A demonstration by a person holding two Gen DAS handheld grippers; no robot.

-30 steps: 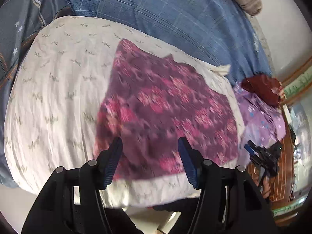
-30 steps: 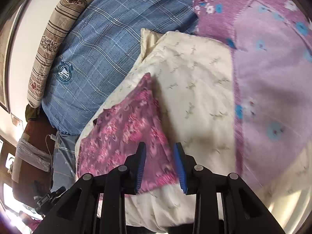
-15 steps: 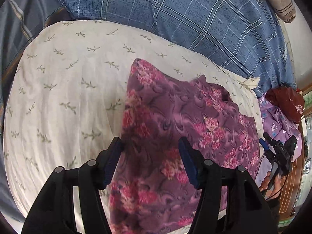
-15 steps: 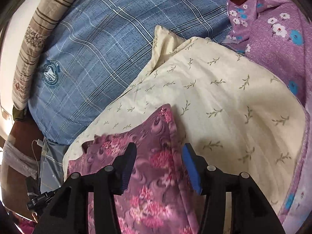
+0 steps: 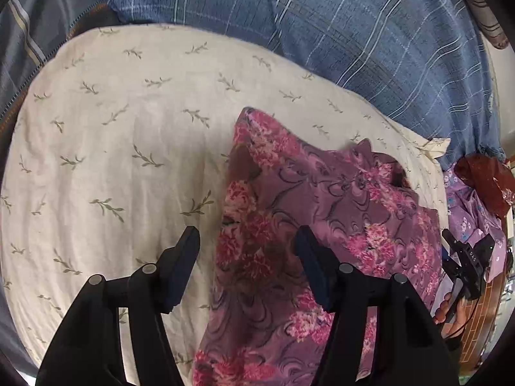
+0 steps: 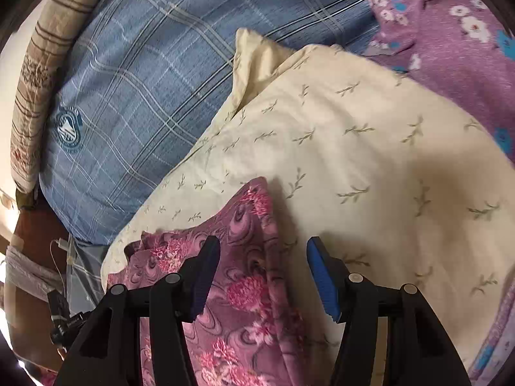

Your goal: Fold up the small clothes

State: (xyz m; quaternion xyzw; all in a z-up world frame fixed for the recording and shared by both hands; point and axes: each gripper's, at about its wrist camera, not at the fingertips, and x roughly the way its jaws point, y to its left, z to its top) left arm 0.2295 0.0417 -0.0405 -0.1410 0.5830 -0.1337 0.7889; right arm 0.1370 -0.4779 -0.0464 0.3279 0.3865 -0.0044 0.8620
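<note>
Floral cloth point(image 5: 322, 212) on pillow point(image 5: 128, 148) — both tongs agape

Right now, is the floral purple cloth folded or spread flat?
Folded: the floral purple cloth shows a doubled, rounded edge on the cream pillow.

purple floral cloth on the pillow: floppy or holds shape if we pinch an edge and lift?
Likely floppy: the purple floral cloth lies rumpled, its far edge wrinkled over the cream pillow. It looks thin, so probably light. A lifted edge would probably droop and drag the rest. Both the left gripper and right gripper are open.
</note>
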